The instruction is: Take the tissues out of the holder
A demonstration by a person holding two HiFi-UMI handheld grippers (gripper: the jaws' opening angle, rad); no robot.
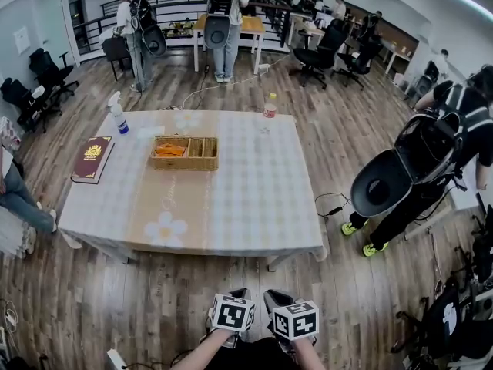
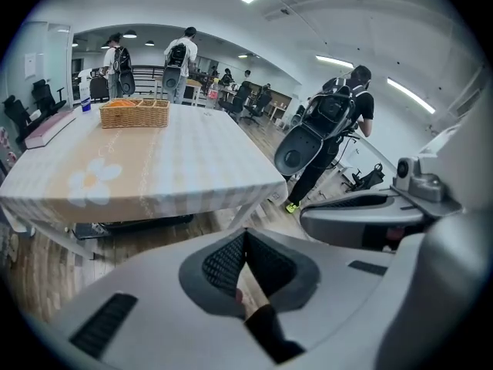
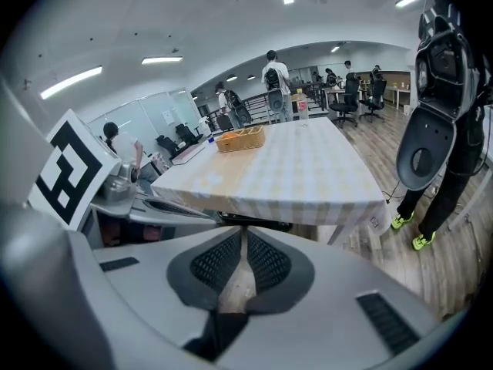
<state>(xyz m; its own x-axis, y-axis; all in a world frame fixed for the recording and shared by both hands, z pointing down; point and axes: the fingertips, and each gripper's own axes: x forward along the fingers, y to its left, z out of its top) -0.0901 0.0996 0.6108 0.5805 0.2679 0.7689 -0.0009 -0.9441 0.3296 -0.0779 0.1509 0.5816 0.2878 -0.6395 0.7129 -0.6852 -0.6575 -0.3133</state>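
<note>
L gripper (image 2: pixel 245 241) & R gripper (image 3: pixel 243 241): jaws shut, nothing between, over wood floor (image 1: pixel 177 291) short of table's (image 1: pixel 254 206) near edge. Wicker holder (image 1: pixel 184 153) far-centre on table; orange pack (image 1: pixel 170 149) inside, prob. tissues. Person (image 1: pixel 431 168) stands off right edge.

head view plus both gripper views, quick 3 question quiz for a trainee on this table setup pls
1. True or false: the left gripper and the right gripper are both shut with nothing between them.
2. In the head view, which thing lies nearest the left edge of the table? A) red book B) spray bottle C) drink bottle
3. Fill in: in the head view, the orange pack lies at the ___ end of the wicker holder.

Key: 1 true; 2 A; 3 left
</note>
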